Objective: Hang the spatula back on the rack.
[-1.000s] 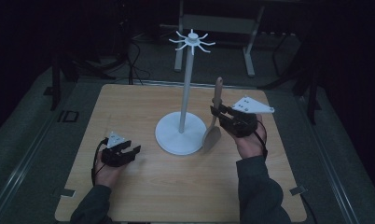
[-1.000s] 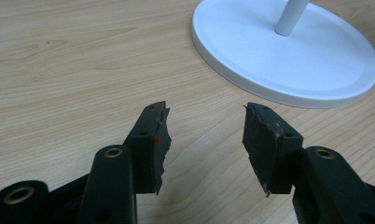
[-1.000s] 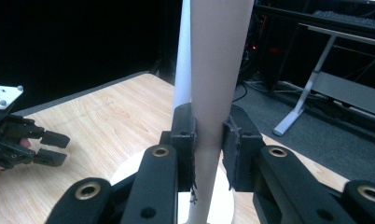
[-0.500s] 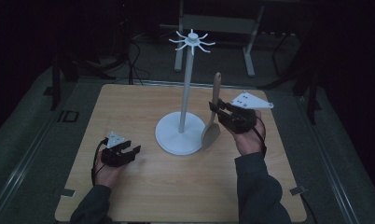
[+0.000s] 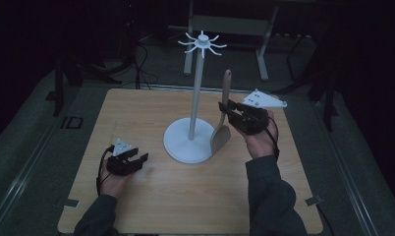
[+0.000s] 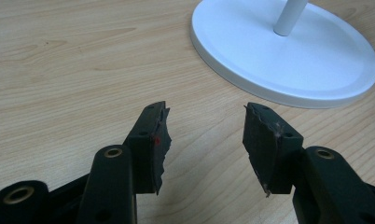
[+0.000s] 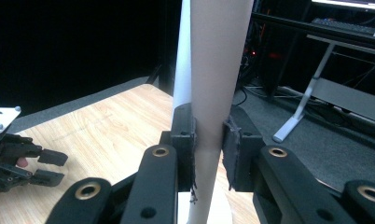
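A right gripper [image 5: 228, 109] holds a wooden spatula [image 5: 222, 129] upright by its handle, jaws clamped on the shaft, with the blade down near the rim of a white hook stand [image 5: 193, 139] at the centre of a wooden desk [image 5: 195, 196]. The left gripper [image 5: 142, 161] rests low on the desk near the stand's round base, its jaws apart with nothing between them.

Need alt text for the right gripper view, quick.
The right tool is shut on the upright handle of a wooden spatula, with the white stand just behind it. The left tool rests on the table farther off.
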Tool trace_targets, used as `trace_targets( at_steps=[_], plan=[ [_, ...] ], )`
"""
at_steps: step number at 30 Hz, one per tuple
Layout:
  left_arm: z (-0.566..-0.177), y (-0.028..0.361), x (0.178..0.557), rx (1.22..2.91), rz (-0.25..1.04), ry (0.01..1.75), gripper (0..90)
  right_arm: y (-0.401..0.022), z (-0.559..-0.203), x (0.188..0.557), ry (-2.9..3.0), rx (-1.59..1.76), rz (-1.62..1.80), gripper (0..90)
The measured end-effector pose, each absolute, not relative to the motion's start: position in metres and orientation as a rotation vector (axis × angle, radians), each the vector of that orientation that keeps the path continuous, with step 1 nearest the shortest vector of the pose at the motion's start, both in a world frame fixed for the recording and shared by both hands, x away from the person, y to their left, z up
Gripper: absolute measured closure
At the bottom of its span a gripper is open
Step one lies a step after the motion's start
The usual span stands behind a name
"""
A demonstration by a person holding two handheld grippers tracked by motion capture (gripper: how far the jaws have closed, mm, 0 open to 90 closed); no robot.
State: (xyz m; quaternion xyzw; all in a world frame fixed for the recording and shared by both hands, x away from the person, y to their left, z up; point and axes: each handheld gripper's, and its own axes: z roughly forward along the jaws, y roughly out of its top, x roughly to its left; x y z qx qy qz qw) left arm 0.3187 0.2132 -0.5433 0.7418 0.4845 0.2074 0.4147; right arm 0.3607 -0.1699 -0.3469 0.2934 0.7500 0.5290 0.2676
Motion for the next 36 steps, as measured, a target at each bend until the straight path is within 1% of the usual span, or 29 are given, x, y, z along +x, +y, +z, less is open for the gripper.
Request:
trace_targets(
  at_steps=[23, 36],
  plan=[
    [-0.544, 0.213, 0.320, 1.859, 0.518, 1.215, 50.0, -0.163, -0.330, 0.375, 2.026, 0.806, 1.440, 75.7],
    [-0.543, 0.213, 0.320, 1.858, 0.516, 1.215, 50.0, -0.152, -0.318, 0.386, 2.036, 0.826, 1.440, 75.7]
  ],
)
